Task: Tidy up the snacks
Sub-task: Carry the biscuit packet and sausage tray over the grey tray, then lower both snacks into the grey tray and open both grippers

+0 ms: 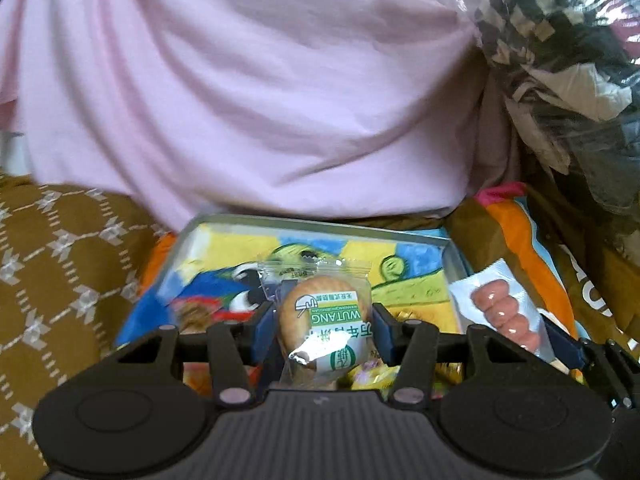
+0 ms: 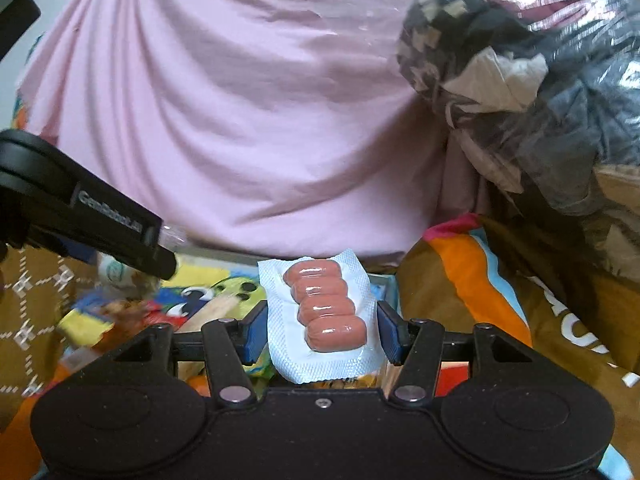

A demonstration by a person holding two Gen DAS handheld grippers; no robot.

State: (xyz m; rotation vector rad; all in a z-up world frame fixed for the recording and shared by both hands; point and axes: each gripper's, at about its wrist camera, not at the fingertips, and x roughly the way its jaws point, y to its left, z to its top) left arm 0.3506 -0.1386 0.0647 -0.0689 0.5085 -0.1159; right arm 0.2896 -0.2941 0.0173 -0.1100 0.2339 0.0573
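Closest to the left wrist camera was the left gripper (image 1: 324, 330), and its jaws were closed most of the way on a wrapped round biscuit (image 1: 322, 326) with a green label, one blue pad at each side of the packet. Closest to the right wrist camera was the right gripper (image 2: 322, 330), whose jaws stood about as narrow and pressed the two edges of a white sausage pack (image 2: 320, 316) with four small pink sausages. Both snacks were held in the air above an open tin box (image 1: 304, 222) with a colourful cartoon picture, and more sweets lay in the box below them. Beside the box lay an orange and brown snack bag (image 2: 460, 280), and behind it a pink cloth (image 1: 260, 92) filled the view. I judged that the biscuit could break if the left jaws closed more, because it was held across its thin packet. The sausage pack was held only by its soft rim, so it could bend and slide out when tilted. The two grippers were also very near each other over the box, and one could knock the other during the placing. A release from this height could send a snack outside the box.
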